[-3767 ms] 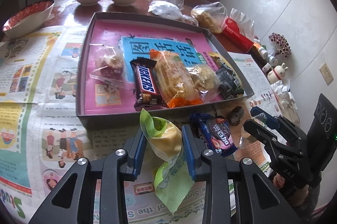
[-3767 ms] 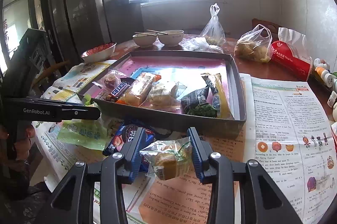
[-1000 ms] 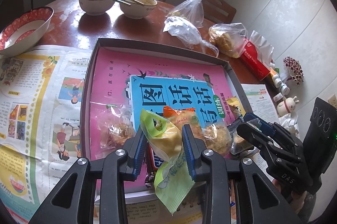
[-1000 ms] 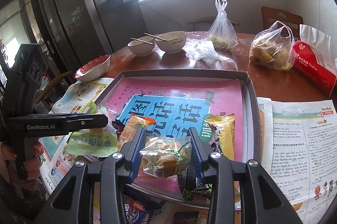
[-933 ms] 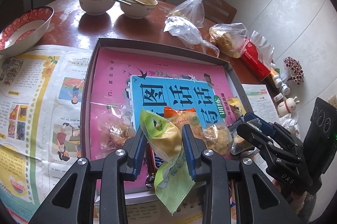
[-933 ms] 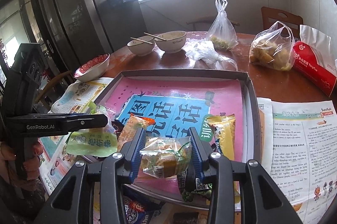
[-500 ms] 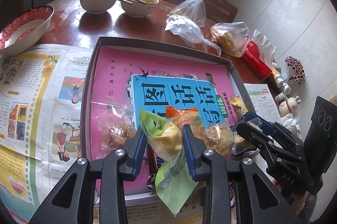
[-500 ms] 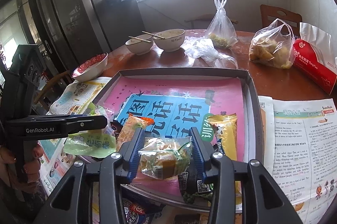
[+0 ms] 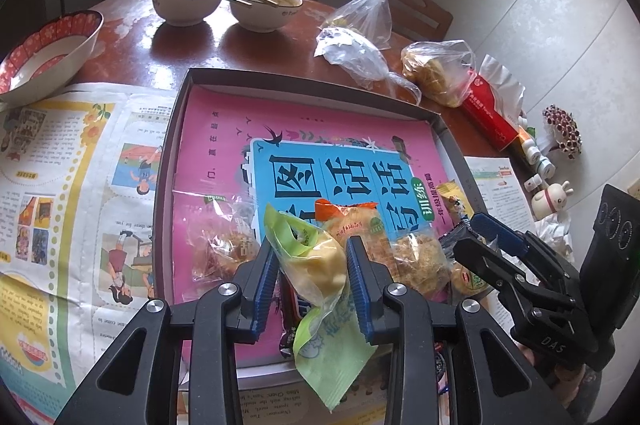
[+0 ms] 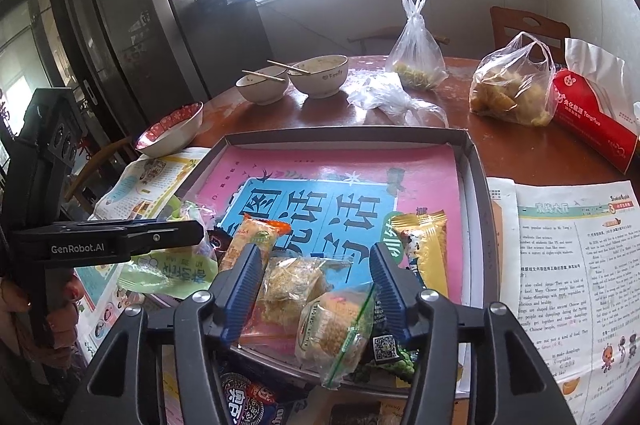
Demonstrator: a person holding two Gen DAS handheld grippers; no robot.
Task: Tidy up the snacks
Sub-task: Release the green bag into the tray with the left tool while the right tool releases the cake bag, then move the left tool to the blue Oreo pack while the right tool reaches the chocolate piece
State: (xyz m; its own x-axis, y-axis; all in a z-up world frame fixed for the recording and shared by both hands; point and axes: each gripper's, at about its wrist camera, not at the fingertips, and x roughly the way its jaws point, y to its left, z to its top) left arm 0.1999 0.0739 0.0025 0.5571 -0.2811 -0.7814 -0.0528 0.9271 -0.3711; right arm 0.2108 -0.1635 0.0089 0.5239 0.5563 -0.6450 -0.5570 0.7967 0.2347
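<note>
Snack packets pile up at the near end of a shallow grey cardboard tray point(image 10: 478, 185) lined with a pink-and-blue printed sheet, as a person works two handheld grippers over a newspaper-covered round table. The right gripper point(image 10: 316, 281) is opening its jaws: a clear-wrapped crumbly biscuit packet with a green stripe point(image 10: 334, 331) lies between the blue pads but touches neither, tilted against a second clear packet of pale crumbly cake point(image 10: 286, 285) on the tray floor. The left gripper point(image 9: 308, 277) is clamped on a yellow-green soft pastry packet point(image 9: 316, 265), whose loose green tail hangs below the pads and out over the tray's near wall.

Judged from this, the step in hand is the drop-off. To do it well, the right jaws should finish spreading before the tool backs away, so a pad does not drag the released packet over the near rim; a straight lift clear looks safest. The left packet likely wants to go further in, onto bare lining beyond the orange-ended rice cracker packet point(image 9: 352, 225), before release, since its tail now overhangs the edge.

A gold-yellow packet point(image 10: 426, 245) lies by the tray's right wall, and a blue cookie packet point(image 10: 248, 401) waits on the newspaper outside the near wall, below the right gripper.
</note>
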